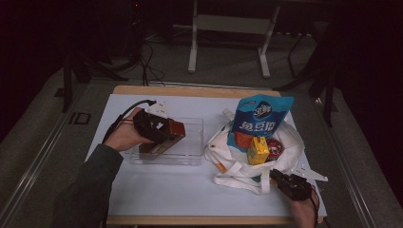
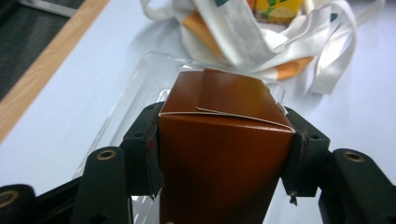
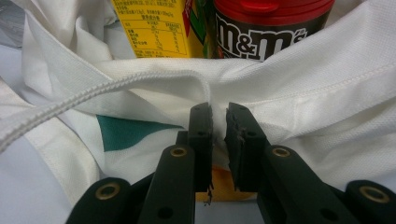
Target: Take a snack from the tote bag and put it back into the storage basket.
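Note:
My left gripper (image 1: 160, 132) is shut on a brown carton (image 1: 174, 129), its pads pressing on both sides of the carton (image 2: 224, 149). It holds the carton tilted over a clear plastic container (image 1: 192, 157) on the white table cover. At the front right, my right gripper (image 1: 280, 178) is shut on the rim of a white tote bag (image 1: 295, 142). In the right gripper view the white fabric (image 3: 327, 93) is pinched between the nearly closed jaws of that gripper (image 3: 219, 112). The bag holds a blue snack pouch (image 1: 259, 116), a yellow juice carton (image 1: 258, 151) and a red-lidded M&M's tub (image 1: 274, 147).
The bag's straps (image 1: 237, 181) lie loose on the white cover (image 1: 180, 194) in front of the bag. A wooden table edge (image 1: 190, 220) runs along the front. Behind the table, a white stand's legs (image 1: 192, 52) and cables lie on the dark floor.

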Motion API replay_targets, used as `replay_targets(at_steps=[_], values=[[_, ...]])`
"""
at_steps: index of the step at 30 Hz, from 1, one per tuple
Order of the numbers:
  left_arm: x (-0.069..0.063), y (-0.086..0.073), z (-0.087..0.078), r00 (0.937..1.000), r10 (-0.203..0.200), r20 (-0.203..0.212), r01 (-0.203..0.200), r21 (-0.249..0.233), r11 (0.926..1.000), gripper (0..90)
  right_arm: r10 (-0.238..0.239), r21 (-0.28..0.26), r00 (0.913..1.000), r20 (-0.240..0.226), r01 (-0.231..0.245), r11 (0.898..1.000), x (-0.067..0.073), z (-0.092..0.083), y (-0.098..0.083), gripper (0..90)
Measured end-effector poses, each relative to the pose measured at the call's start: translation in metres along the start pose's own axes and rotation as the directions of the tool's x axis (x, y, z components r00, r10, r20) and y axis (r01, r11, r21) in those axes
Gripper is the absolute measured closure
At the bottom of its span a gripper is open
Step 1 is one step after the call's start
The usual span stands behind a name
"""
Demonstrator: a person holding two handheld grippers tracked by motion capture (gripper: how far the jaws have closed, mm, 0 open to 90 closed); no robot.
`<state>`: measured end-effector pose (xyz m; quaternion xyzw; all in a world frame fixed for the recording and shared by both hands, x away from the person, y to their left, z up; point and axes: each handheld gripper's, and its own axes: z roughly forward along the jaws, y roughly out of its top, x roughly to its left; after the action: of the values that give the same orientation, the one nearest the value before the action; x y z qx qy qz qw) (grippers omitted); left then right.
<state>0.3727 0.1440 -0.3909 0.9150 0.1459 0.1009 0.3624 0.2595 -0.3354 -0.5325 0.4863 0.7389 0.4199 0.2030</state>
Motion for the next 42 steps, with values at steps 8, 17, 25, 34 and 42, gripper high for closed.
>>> replay_targets(at_steps=[8, 17, 25, 34, 42], values=[[-0.004, 0.002, 0.023, 0.9950, -0.043, 0.090, 0.048, -0.058, 0.9971, 37.9, 0.000, -0.001, 1.0000, 0.000, 0.000, 1.000, 0.000, 0.000, 0.000, 80.1], [-0.013, 0.003, 0.047, 0.9881, -0.075, 0.134, 0.081, -0.042, 0.9958, 36.8, 0.001, -0.001, 1.0000, -0.001, -0.001, 1.000, 0.000, 0.000, 0.000, 79.9], [-0.018, 0.007, 0.061, 0.9899, -0.087, 0.112, 0.089, -0.018, 0.9958, 36.5, 0.003, 0.000, 1.0000, -0.003, -0.003, 1.000, 0.000, 0.000, 0.000, 79.9], [-0.025, 0.010, 0.077, 0.9918, -0.100, 0.080, 0.098, 0.020, 0.9950, 35.7, 0.003, 0.000, 1.0000, -0.003, -0.003, 1.000, -0.001, 0.000, 0.000, 79.8], [-0.030, 0.015, 0.079, 0.9939, -0.093, 0.059, 0.093, 0.012, 0.9956, 34.4, 0.001, -0.001, 1.0000, -0.001, -0.001, 1.000, 0.000, 0.000, 0.000, 78.7]])
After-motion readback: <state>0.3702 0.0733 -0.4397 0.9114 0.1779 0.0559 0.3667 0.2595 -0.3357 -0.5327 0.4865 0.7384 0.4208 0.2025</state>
